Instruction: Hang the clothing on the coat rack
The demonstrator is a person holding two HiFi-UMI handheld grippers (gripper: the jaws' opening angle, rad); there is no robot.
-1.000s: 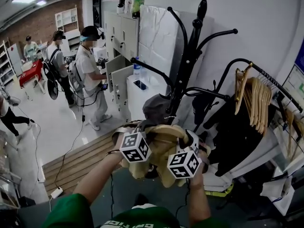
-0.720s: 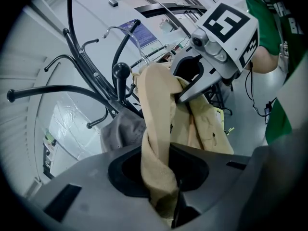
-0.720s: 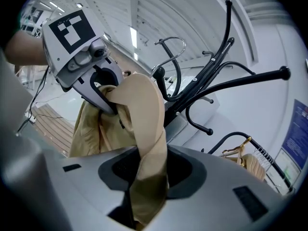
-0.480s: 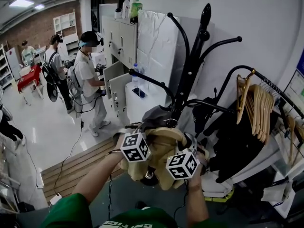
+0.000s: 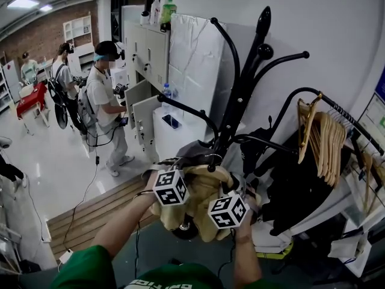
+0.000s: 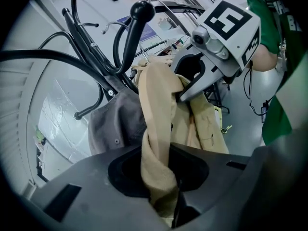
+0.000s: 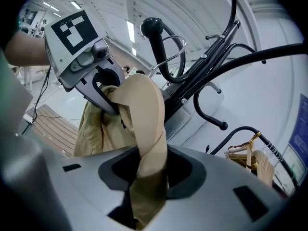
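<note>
**Grip state.** Each hand-held gripper is closed on the beige jacket (image 5: 203,188). The left hand-held gripper (image 6: 160,177) clamps a twisted fold of the cloth between its jaws. The right hand-held gripper (image 7: 147,177) clamps a second fold in the same way. The two grip points lie near each other, so a short span of cloth runs between them while the rest hangs below in a bunch. This span is judged to be the part meant to go over a hook. Held at both ends, it stays open and cannot sag or fold shut.

**Position of the jacket.** The jacket is carried in the air just in front of the coat rack (image 5: 243,89), at the level of its lower arms. It is not yet on any hook. Both grippers point toward the rack and slightly downward, which presents the span to it.

**Choice of hook.** A grey garment (image 5: 195,150) already hangs on the rack just beyond the jacket, so that place is taken. The curved arm with the ball end (image 6: 142,9) rises above the span in both gripper views and looks free, so it is the likely target. The ball end appears meant to stop cloth from sliding off. The span would therefore need to be lifted over it before either grip is released.
</note>
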